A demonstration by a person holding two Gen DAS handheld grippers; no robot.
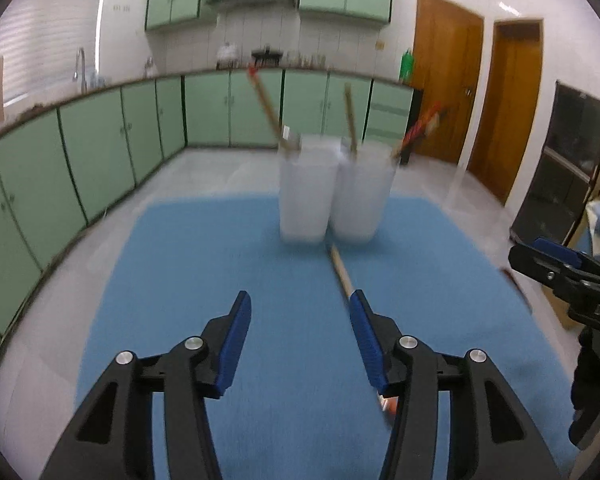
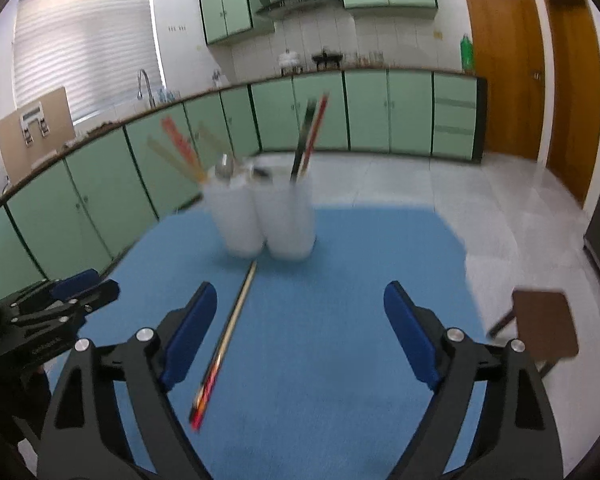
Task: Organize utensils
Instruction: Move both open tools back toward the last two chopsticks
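Blue mat point(image 2: 340, 360): chopsticks point(image 2: 224, 340) between jaws (untouched)

light: even, bright indoor | blur: motion-smeared cups point(image 1: 332, 192) | edges: fisheye bending, dark corners

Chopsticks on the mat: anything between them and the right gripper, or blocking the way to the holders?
Nothing visible. The chopsticks lie alone on the blue mat, just inside the open right gripper; bare mat runs up to the two white holders.
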